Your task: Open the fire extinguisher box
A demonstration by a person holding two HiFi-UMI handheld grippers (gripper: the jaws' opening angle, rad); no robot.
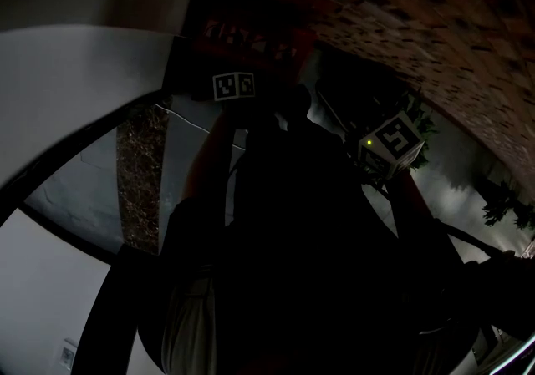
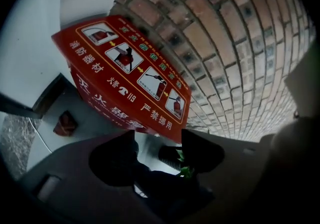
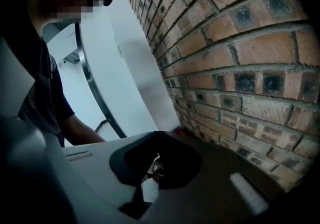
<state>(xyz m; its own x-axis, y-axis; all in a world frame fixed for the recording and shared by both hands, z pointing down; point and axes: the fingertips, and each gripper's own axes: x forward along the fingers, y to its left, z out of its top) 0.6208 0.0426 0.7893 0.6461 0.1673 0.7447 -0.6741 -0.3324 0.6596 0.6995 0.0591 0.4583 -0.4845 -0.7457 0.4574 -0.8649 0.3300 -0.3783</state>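
L gripper [image 2: 157, 150], angular red box [image 2: 125, 73]

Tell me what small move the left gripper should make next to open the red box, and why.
Probably ease the left gripper forward until its jaws straddle the near edge of the red box: the jaws stand open with nothing gripped, and that edge lies just beyond them, untouched.

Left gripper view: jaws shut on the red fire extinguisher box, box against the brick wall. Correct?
Not quite. The left gripper is open: its jaws stand apart and do not press on the red fire extinguisher box, whose lower corner shows just past the tips. The rest holds: the box is against the brick wall. The left gripper view shows it.
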